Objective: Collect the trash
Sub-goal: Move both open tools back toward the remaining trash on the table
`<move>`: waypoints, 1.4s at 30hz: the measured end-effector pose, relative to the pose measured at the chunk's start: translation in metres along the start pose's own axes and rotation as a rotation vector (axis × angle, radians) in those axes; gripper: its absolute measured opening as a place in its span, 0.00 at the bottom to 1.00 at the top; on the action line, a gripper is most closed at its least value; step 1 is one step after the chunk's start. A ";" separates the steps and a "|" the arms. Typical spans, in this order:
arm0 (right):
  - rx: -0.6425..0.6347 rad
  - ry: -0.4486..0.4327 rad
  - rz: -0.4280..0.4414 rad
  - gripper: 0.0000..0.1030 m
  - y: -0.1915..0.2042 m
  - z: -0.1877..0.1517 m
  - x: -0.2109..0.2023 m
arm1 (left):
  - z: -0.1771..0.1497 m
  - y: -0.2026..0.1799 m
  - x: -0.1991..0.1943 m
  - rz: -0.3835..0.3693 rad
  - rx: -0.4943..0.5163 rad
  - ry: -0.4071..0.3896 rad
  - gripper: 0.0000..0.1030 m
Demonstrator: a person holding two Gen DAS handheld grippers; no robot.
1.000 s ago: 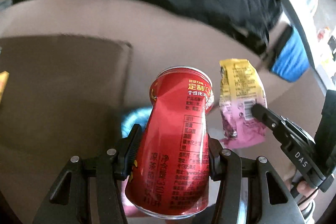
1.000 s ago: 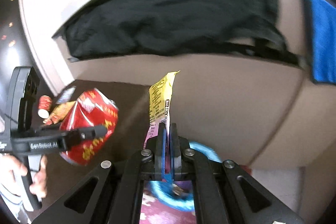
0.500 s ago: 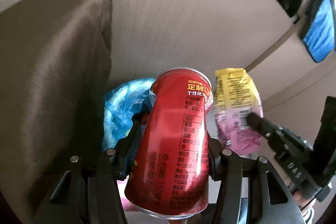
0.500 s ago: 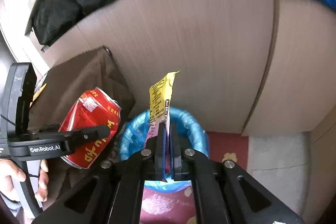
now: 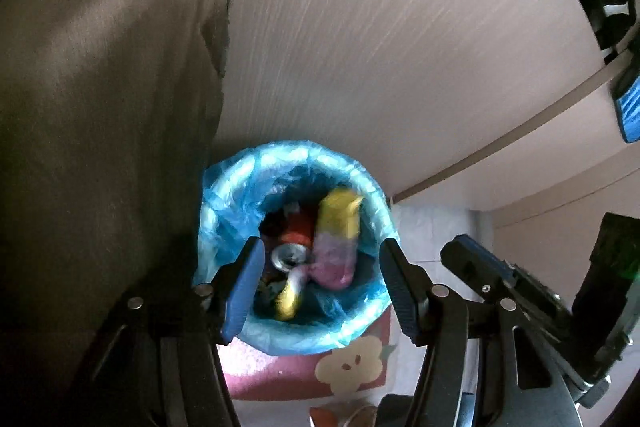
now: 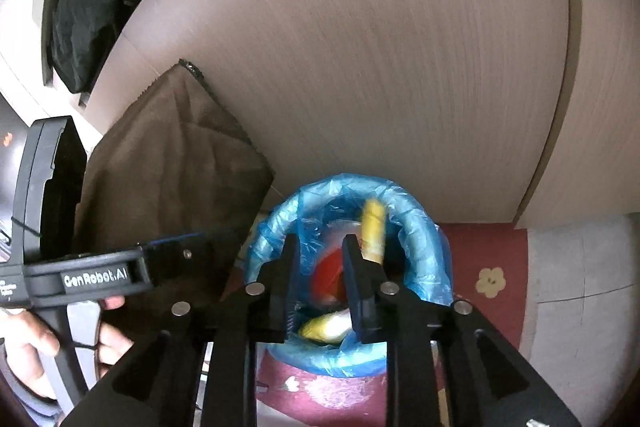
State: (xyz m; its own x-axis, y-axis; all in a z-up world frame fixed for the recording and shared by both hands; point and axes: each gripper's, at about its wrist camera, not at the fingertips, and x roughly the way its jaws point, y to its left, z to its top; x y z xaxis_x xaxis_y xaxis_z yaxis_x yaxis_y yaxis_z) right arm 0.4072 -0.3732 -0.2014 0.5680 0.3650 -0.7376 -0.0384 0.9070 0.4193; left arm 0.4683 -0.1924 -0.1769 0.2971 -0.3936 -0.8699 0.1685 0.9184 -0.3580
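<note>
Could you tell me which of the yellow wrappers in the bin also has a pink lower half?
It is the larger yellow-and-pink snack packet leaning inside the blue-lined bin, right of the red can. The smaller yellow wrapper lower down shows no pink.

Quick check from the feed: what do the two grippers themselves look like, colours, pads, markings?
Both are black plastic scissor-style frames with silver rivets at the pivots. The left gripper has ribbed jaws with blue pads; seen from the right wrist view, its side carries white "GenRobot.AI" lettering and a thin black cord. The right gripper has dark blue pads. A bare hand holds the left handle; no sleeve is visible.
</note>
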 end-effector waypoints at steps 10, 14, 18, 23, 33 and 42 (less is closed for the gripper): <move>-0.067 -0.028 -0.035 0.22 0.034 0.005 -0.031 | 0.001 -0.006 -0.084 -0.091 0.058 -0.117 0.59; -0.139 -0.071 -0.019 0.24 0.078 0.015 -0.052 | -0.001 0.015 -0.146 -0.087 0.070 -0.213 0.59; -0.205 -0.092 0.033 0.31 0.132 0.025 -0.062 | -0.003 0.065 -0.208 -0.006 0.049 -0.309 0.59; -0.293 -0.045 0.144 0.32 0.216 0.028 -0.044 | -0.013 0.153 -0.257 0.125 -0.030 -0.379 0.59; -0.367 0.143 0.305 0.32 0.366 0.026 0.061 | -0.038 0.339 -0.337 0.326 -0.296 -0.519 0.59; -0.175 0.239 0.301 0.32 0.403 0.013 0.141 | -0.071 0.395 -0.331 0.299 -0.369 -0.496 0.59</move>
State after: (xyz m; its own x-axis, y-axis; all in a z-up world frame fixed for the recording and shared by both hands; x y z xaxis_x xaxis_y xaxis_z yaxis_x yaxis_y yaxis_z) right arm 0.4822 0.0408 -0.1295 0.3045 0.6392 -0.7062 -0.3244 0.7667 0.5541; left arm 0.3703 0.3036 -0.0547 0.6910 -0.0118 -0.7228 -0.2931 0.9094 -0.2950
